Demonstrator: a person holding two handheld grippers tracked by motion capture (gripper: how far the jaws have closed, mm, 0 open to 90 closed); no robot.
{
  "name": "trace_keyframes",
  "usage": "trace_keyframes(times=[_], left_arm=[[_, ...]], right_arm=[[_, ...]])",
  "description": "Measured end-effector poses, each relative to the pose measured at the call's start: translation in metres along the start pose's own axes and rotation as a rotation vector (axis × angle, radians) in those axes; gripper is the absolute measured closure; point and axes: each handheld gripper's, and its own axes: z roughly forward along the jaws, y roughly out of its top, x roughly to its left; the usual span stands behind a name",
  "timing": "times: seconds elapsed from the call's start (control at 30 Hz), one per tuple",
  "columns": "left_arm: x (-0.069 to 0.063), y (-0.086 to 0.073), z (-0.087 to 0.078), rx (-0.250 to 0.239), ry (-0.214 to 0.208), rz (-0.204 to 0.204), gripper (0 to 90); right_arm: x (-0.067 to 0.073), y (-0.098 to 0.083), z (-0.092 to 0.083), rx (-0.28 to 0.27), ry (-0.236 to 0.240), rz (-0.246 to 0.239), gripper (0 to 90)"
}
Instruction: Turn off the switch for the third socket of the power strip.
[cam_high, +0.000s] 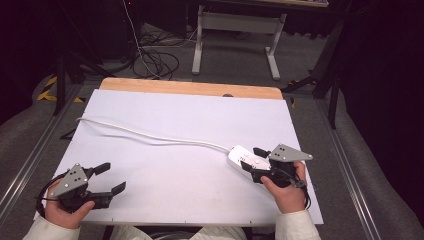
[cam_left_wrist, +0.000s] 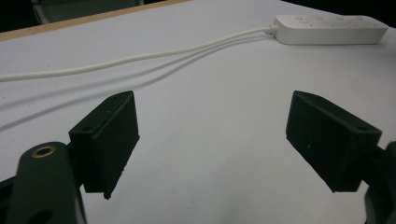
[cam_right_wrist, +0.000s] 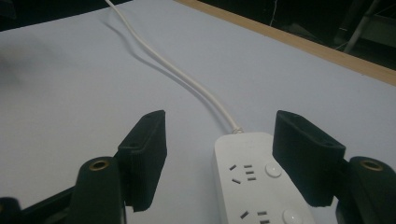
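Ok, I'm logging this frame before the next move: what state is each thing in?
Power strip: flat on the table, sockets up, nothing plugged in, between the right gripper's jaws, ungripped.
White cord: slack, curving across the table.
Left gripper: open, empty.
Right gripper: open.

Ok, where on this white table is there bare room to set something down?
The widest bare patch lies between the left gripper and the power strip, below the white cord. Beyond the cord, up to the wooden edge, is also bare. It is crowded where the right gripper stands over the strip.
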Motion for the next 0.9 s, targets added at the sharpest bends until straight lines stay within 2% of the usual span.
trace_keyframes(times=[0.27,0.43,0.53,0.67,0.73,0.77,0.8,0.87,0.9], left_arm=[[0.001,0.0,0.0,0.002,0.0,0.004,17.7],[0.001,0.0,0.0,0.003,0.001,0.005,17.8],[0.0,0.0,0.0,0.003,0.0,-0.005,17.8],[0.0,0.0,0.0,0.003,0.001,0.0,17.8],[0.0,0.0,0.0,0.005,0.001,-0.003,17.9],[0.0,0.0,0.0,0.003,0.0,-0.005,17.9],[0.0,0.0,0.0,0.004,0.001,0.0,17.9],[0.0,0.0,0.0,0.004,0.0,-0.004,18.0],[0.0,0.0,0.0,0.003,0.0,-0.005,18.0]], right_arm=[[-0.012,0.0,0.003,0.031,-0.016,0.03,40.1],[-0.019,-0.001,0.002,0.076,-0.058,0.031,49.3],[-0.021,-0.001,0.001,0.084,-0.07,0.034,52.1],[-0.028,-0.002,0.0,0.114,-0.087,0.058,66.2],[-0.028,-0.002,0.0,0.119,-0.09,0.064,68.9],[-0.029,-0.002,0.0,0.127,-0.091,0.066,73.4],[-0.031,-0.003,0.0,0.152,-0.099,0.067,81.7],[-0.032,-0.003,0.0,0.17,-0.107,0.071,85.2],[-0.035,-0.005,0.0,0.202,-0.115,0.073,90.0]])
